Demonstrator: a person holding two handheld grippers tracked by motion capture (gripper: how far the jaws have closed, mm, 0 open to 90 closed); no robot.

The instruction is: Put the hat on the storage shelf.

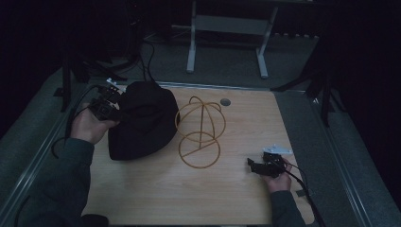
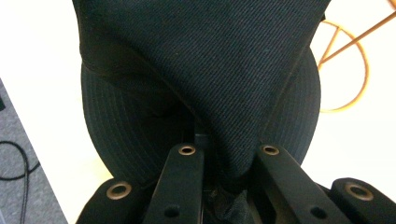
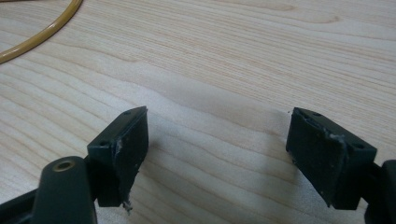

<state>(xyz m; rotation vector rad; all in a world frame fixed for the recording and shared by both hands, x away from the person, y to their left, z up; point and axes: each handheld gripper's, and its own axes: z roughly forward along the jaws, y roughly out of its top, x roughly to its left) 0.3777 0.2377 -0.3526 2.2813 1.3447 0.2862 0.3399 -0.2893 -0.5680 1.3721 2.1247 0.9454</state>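
Note:
A black bucket hat [image 1: 139, 120] lies on the left half of the wooden table [image 1: 246, 118], its left edge raised. My left gripper [image 1: 115, 111] is shut on that edge; a fold of the dark twill hat [image 2: 205, 60] is pinched between its two jaws, with the left gripper [image 2: 229, 161] close under it. Just right of the hat stands a golden wire hat stand [image 1: 200, 131], whose ring base [image 2: 348, 65] also appears beyond the hat. My right gripper [image 1: 251, 165] rests low near the table's right front, and the right gripper [image 3: 217, 142] is wide open over bare wood.
A round cable hole [image 1: 225, 101] sits at the table's back edge. Part of the stand's wire ring [image 3: 44, 32] curves past my right gripper's far left. Dark tripod legs [image 1: 321, 90] flank the table, and a white desk frame [image 1: 191, 45] stands behind.

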